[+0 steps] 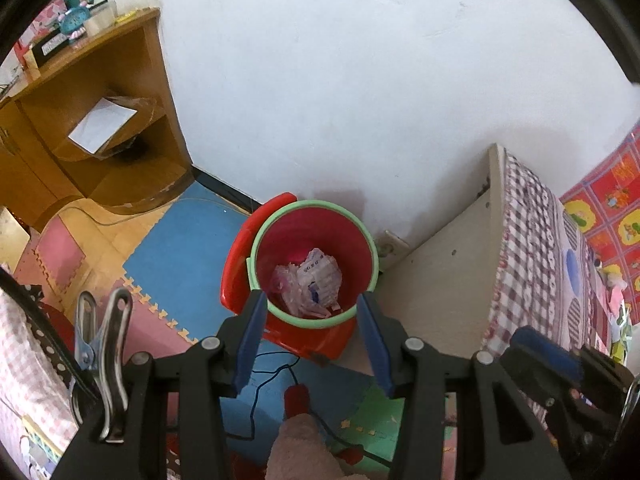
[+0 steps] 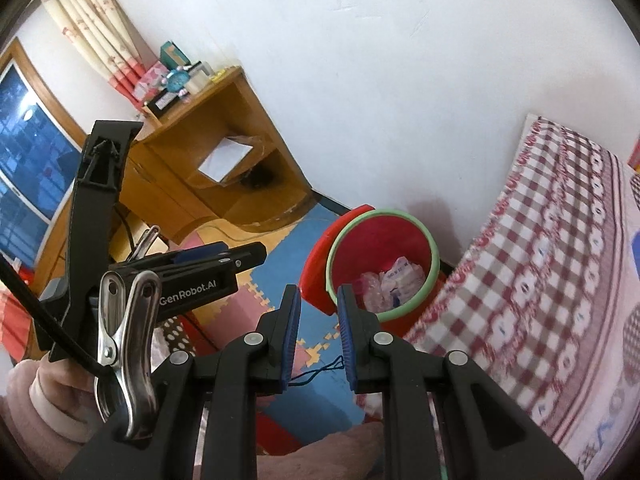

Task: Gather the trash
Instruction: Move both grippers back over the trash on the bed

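A red bin point(image 1: 280, 240) with a green rim stands on the floor against the white wall. Crumpled white and clear wrappers point(image 1: 316, 280) lie inside it. My left gripper point(image 1: 311, 298) hangs above the bin's near rim, open, with nothing between its blue pads point(image 1: 250, 336). In the right wrist view the same bin point(image 2: 372, 240) sits just right of my right gripper point(image 2: 319, 294). Its jaws stand a narrow gap apart and hold nothing. The left gripper point(image 2: 224, 256) shows at the left of that view, and the right gripper's body point(image 1: 552, 364) at the lower right of the left wrist view.
A red plastic piece point(image 1: 236, 264) wraps the bin's left side and base. A bed with a checked cover point(image 2: 540, 300) flanks the bin on the right, a wooden shelf desk point(image 1: 100, 120) on the left. Coloured foam mats point(image 1: 188, 240) and a blue cord point(image 1: 264, 376) cover the floor.
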{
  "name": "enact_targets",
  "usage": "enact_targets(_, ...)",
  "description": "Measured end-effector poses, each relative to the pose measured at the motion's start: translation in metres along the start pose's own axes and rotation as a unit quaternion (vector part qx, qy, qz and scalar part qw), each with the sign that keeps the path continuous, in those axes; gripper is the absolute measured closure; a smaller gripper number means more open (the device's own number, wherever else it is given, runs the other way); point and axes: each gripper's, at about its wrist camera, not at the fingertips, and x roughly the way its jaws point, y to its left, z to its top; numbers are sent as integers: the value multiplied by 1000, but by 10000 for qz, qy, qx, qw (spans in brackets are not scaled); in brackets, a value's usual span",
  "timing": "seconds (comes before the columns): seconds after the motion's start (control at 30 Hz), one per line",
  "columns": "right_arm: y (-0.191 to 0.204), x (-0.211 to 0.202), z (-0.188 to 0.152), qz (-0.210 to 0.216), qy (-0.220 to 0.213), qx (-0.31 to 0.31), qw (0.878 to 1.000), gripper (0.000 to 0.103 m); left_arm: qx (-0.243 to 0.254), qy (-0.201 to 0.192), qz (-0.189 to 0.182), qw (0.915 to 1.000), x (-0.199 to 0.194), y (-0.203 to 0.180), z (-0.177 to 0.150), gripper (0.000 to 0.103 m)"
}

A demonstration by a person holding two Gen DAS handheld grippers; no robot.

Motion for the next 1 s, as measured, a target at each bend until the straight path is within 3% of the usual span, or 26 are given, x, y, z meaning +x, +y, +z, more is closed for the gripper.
enact_targets(0.37, -23, -77, -51, 59, -337, 323, 9989, 83, 495, -184, -165, 9985, -50, -55, -38, 54)
enact_targets(0.67, -49, -141, -80, -38, -709, 639, 9954, 83, 1164, -196, -394, 9922, -73, -133, -68, 54)
enact_targets(1.0, -96, -209, -116, -422, -1125, 1129, 9863, 83, 1762, -228, -820, 9807, -89, -222, -97, 54)
